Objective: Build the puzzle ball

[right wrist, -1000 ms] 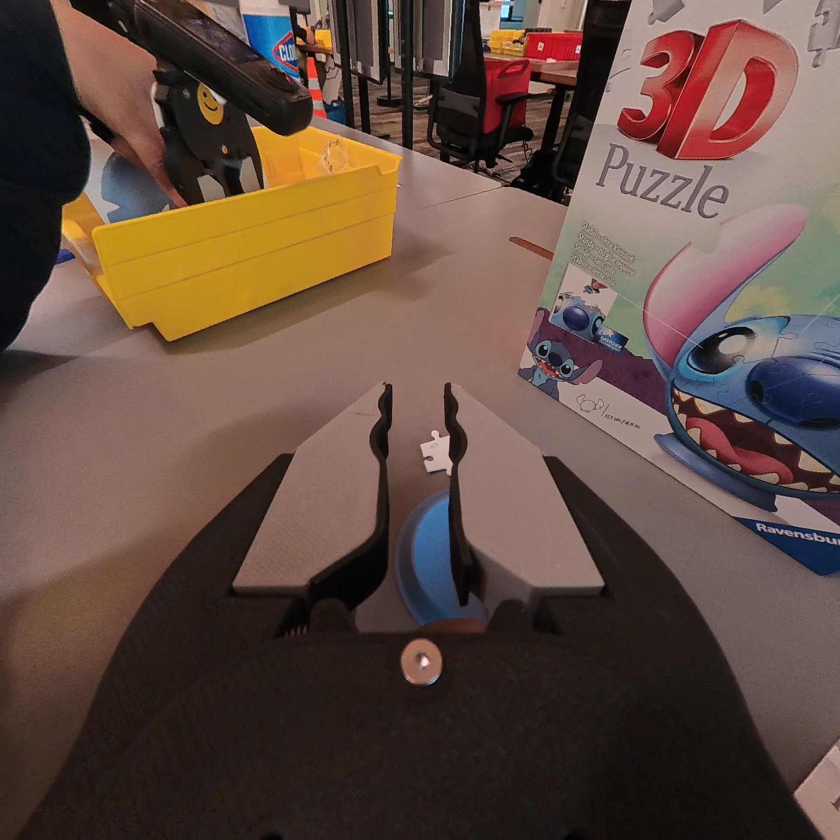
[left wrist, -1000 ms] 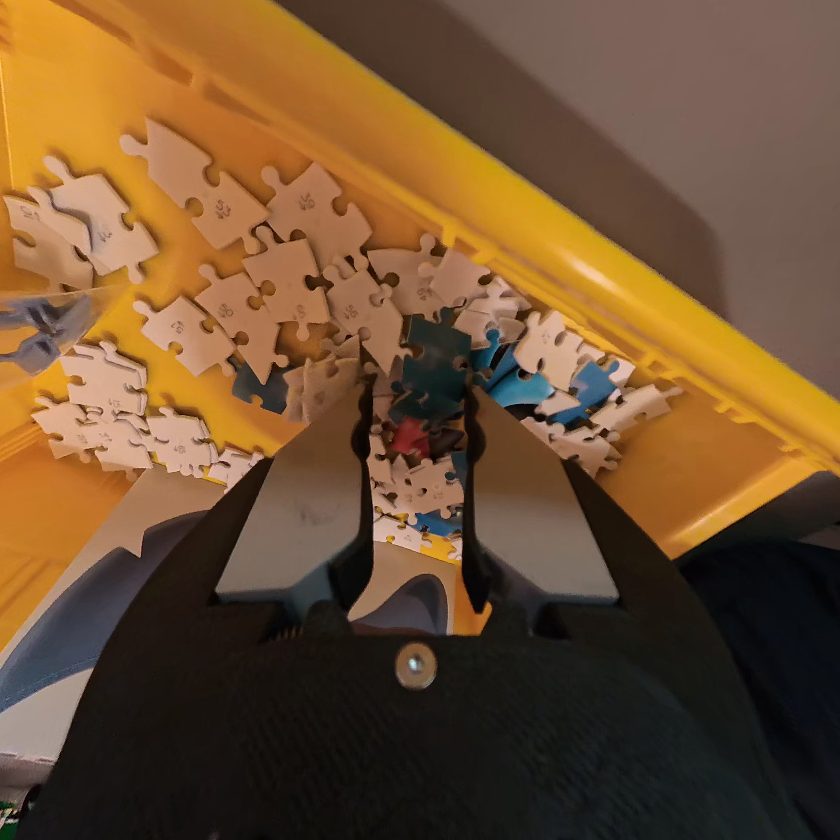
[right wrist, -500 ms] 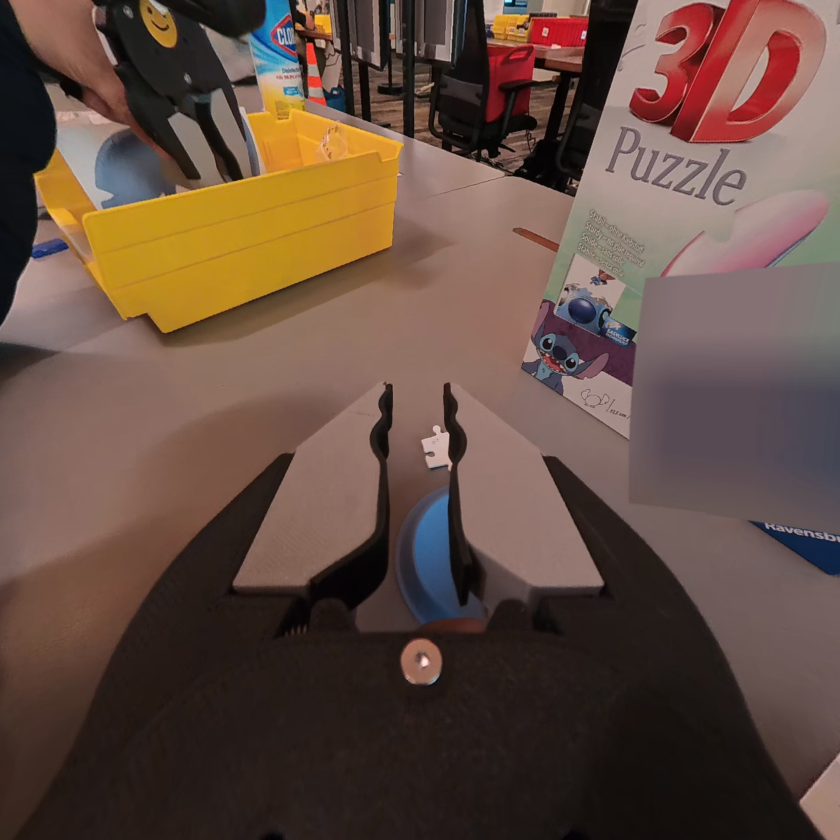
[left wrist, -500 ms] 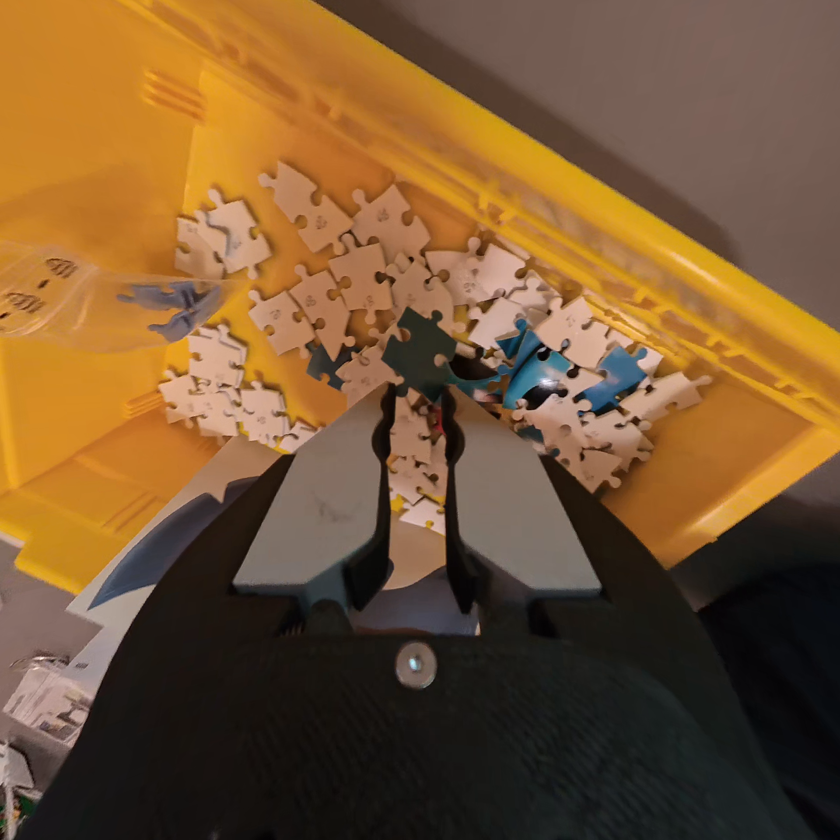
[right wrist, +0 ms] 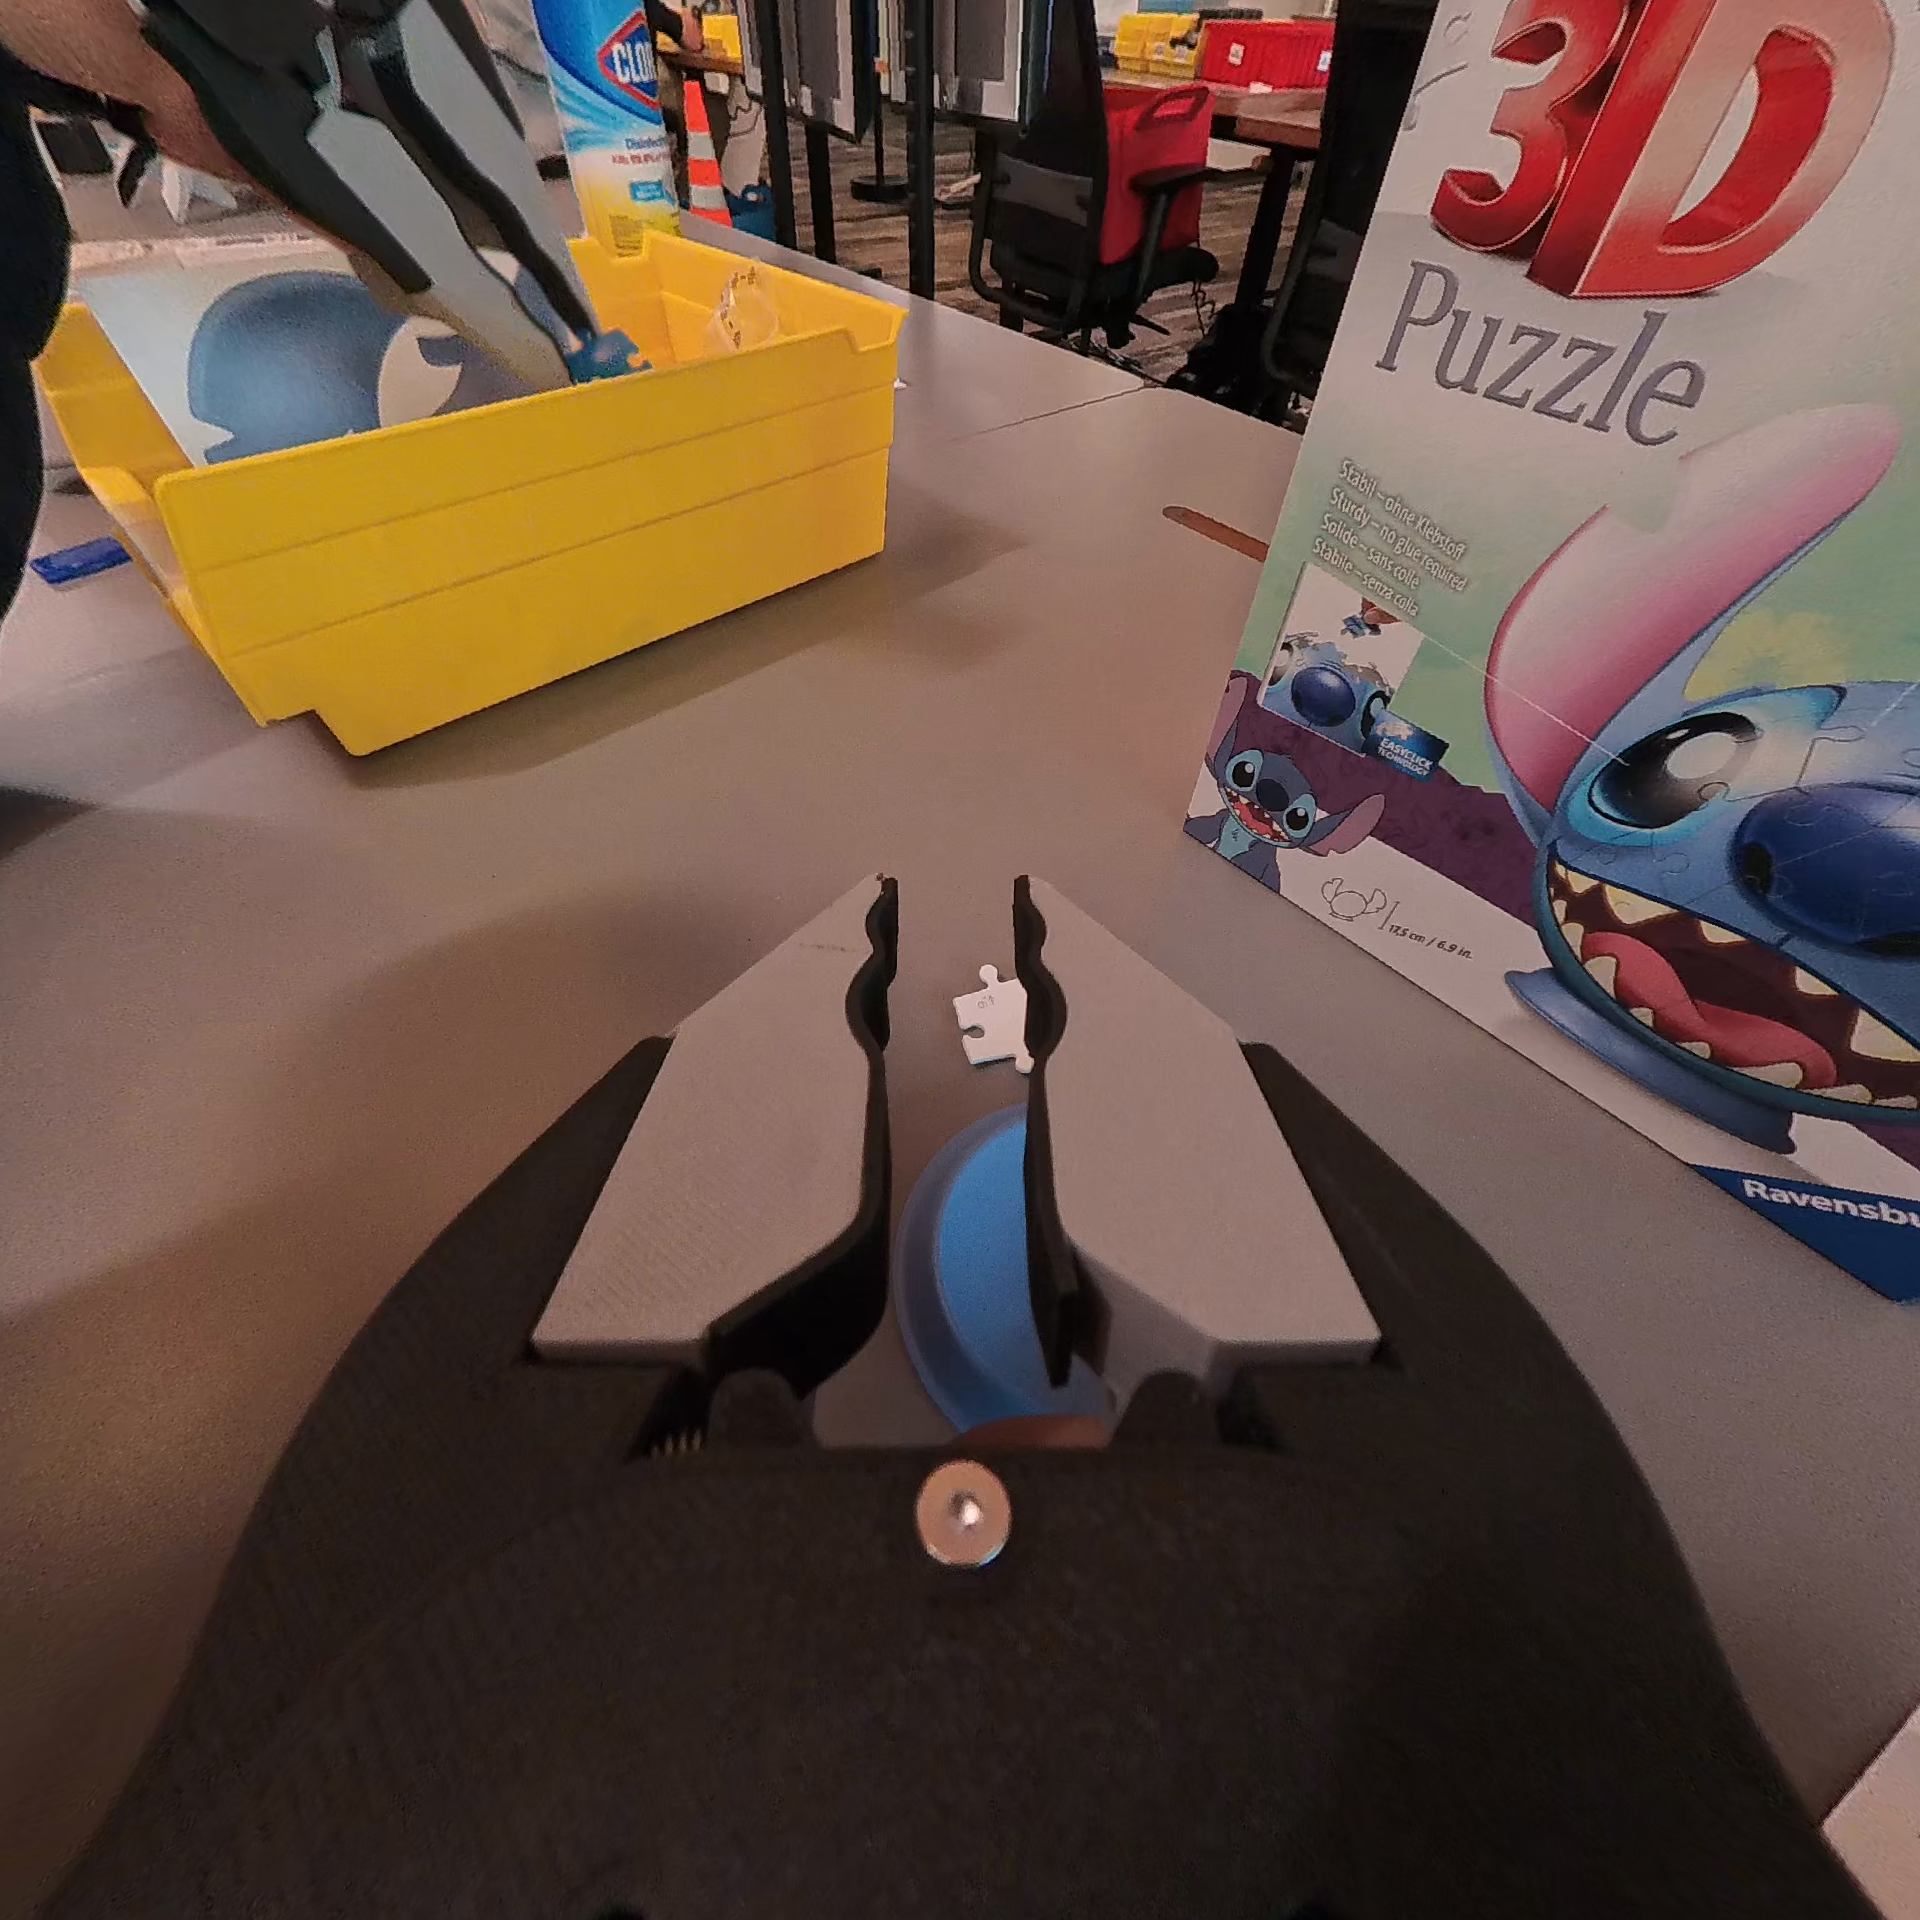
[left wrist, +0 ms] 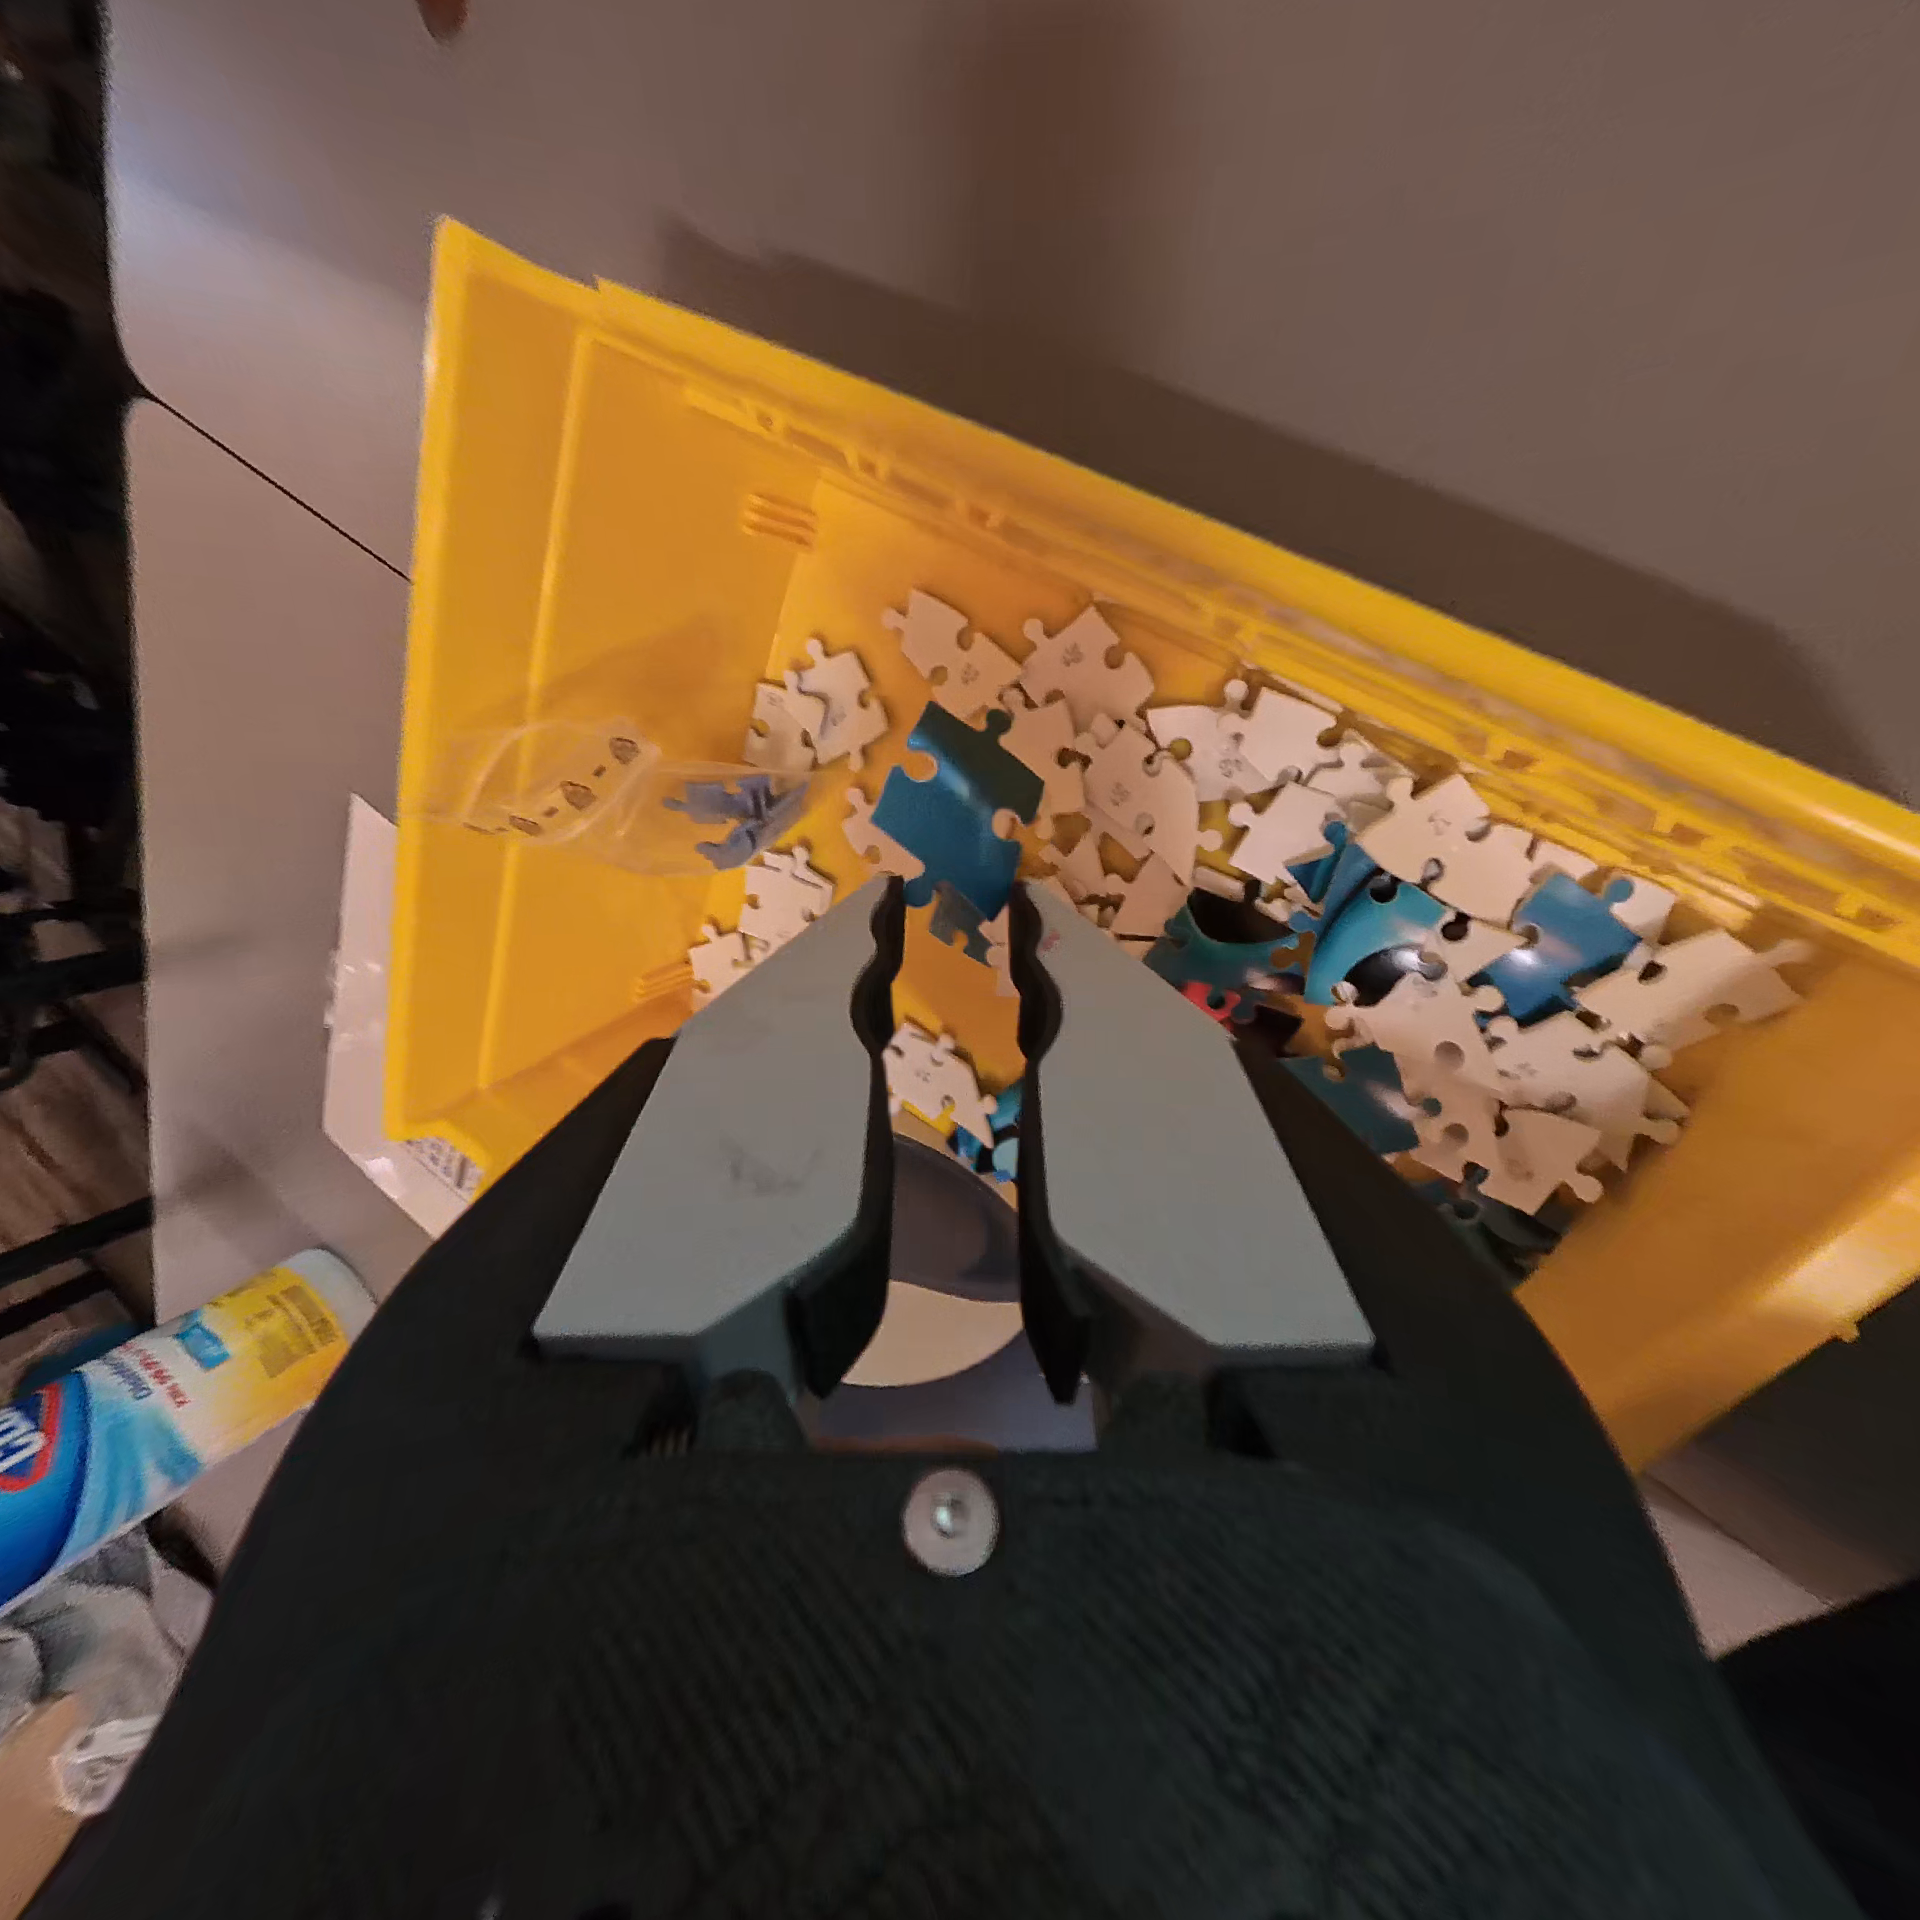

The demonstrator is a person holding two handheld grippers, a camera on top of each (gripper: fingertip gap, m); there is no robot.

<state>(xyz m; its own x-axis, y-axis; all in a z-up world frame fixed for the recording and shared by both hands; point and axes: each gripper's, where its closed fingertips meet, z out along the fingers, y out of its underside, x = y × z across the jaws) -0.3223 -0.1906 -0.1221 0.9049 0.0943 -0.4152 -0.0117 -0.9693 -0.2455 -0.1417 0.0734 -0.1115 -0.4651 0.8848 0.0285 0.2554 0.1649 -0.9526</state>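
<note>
The left gripper pinches a blue puzzle piece above the yellow bin, far left of the right gripper, whose fingers stand parted and empty over the blue stand on the tabletop.

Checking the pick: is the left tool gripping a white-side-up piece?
No, the piece pinched at the left tool tips shows its blue printed face, lifted above the white pieces in the yellow bin.

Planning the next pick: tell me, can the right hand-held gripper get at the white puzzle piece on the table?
Probably yes: the white puzzle piece lies on bare table between the right hand-held gripper's open fingers.
</note>
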